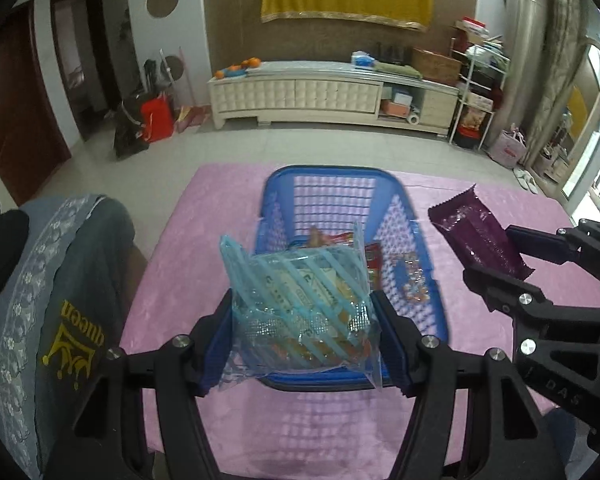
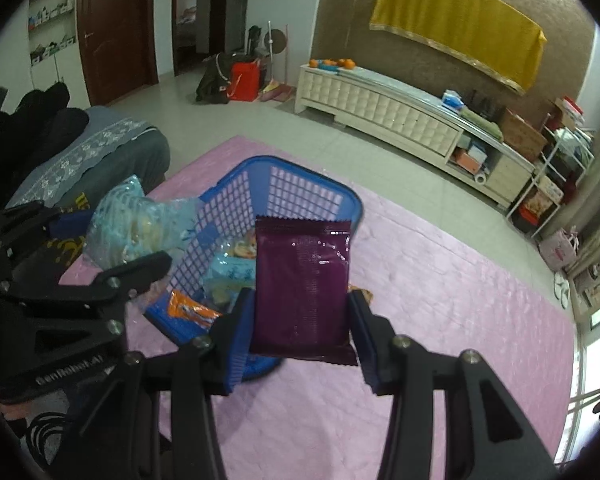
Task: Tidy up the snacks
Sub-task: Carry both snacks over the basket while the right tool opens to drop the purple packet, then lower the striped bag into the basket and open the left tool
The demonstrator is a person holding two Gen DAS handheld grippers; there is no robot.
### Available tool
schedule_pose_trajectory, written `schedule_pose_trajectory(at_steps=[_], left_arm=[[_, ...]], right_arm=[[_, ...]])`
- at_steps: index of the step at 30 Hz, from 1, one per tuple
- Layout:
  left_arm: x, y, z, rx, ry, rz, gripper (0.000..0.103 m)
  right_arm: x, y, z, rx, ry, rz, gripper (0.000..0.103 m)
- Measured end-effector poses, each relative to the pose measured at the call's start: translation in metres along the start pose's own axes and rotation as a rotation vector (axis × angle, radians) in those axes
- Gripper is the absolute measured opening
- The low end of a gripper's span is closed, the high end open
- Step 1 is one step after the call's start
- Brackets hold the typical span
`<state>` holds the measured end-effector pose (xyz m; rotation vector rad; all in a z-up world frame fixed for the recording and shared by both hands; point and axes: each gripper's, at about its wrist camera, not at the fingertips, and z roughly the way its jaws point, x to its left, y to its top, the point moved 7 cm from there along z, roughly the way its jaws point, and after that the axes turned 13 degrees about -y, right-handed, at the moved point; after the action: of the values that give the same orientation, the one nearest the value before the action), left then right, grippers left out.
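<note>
A blue plastic basket (image 1: 332, 184) (image 2: 284, 176) stands on the pink table cover and holds several snack packets. My left gripper (image 1: 302, 320) is shut on a clear packet with light blue stripes (image 1: 300, 300), held above the basket's near rim. In the right wrist view that striped packet (image 2: 140, 224) shows left of the basket, in the left gripper (image 2: 112, 240). My right gripper (image 2: 300, 320) is shut on a dark purple packet (image 2: 304, 280), lifted over the basket's near right side. From the left wrist view the purple packet (image 1: 476, 236) hangs right of the basket in the right gripper (image 1: 500, 256).
The pink cover (image 1: 220, 240) (image 2: 440, 300) spreads around the basket. A grey cushioned seat with lace trim (image 1: 60, 280) (image 2: 100, 144) borders it on the left. Beyond lie tiled floor, a white low cabinet (image 1: 332, 96) (image 2: 380, 108) and a dark door (image 2: 116, 28).
</note>
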<state>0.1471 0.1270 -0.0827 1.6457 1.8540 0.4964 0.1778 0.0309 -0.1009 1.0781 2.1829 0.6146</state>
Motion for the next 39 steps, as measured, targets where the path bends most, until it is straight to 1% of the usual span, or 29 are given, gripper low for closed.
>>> schedule_pose_trajectory(at_steps=[2,6,8,12,15,17,19,21,23,24,28,31,39], left_arm=[[0.011,-0.001,0.003,0.014,-0.025,-0.028,0.062],[0.03,-0.002,0.014,0.025,-0.025,-0.044,0.062],[0.035,-0.004,0.019,0.031,-0.038,-0.056,0.062],[0.038,-0.008,0.026,0.037,-0.049,-0.066,0.062],[0.037,-0.009,0.028,0.034,-0.012,-0.022,0.062],[0.038,-0.011,0.03,0.036,-0.03,-0.017,0.062],[0.038,-0.014,0.031,0.047,-0.06,-0.029,0.062],[0.039,-0.015,0.028,0.05,-0.055,-0.031,0.062],[0.04,-0.015,0.025,0.047,-0.057,-0.034,0.062],[0.041,-0.015,0.026,0.048,-0.06,-0.036,0.062],[0.041,-0.014,0.025,0.052,-0.056,-0.028,0.062],[0.037,-0.013,0.025,0.058,-0.069,-0.023,0.062],[0.022,-0.012,0.036,0.087,-0.089,0.003,0.062]], right_arm=[[0.004,-0.001,0.007,0.014,-0.01,-0.009,0.051],[0.008,0.0,0.029,0.067,-0.008,-0.013,0.051],[0.012,0.0,0.037,0.088,-0.02,-0.024,0.051],[0.021,0.002,0.052,0.114,-0.106,-0.094,0.051],[0.03,0.003,0.062,0.141,-0.116,-0.131,0.051],[0.035,0.003,0.067,0.148,-0.149,-0.17,0.051],[0.036,0.003,0.073,0.138,-0.214,-0.208,0.059],[0.036,0.002,0.075,0.136,-0.243,-0.22,0.086],[0.033,0.001,0.072,0.124,-0.258,-0.21,0.091],[0.031,-0.001,0.07,0.129,-0.254,-0.202,0.091],[0.022,-0.007,0.066,0.16,-0.192,-0.138,0.091],[0.016,-0.008,0.065,0.174,-0.157,-0.093,0.091],[0.008,-0.012,0.059,0.183,-0.097,-0.023,0.091]])
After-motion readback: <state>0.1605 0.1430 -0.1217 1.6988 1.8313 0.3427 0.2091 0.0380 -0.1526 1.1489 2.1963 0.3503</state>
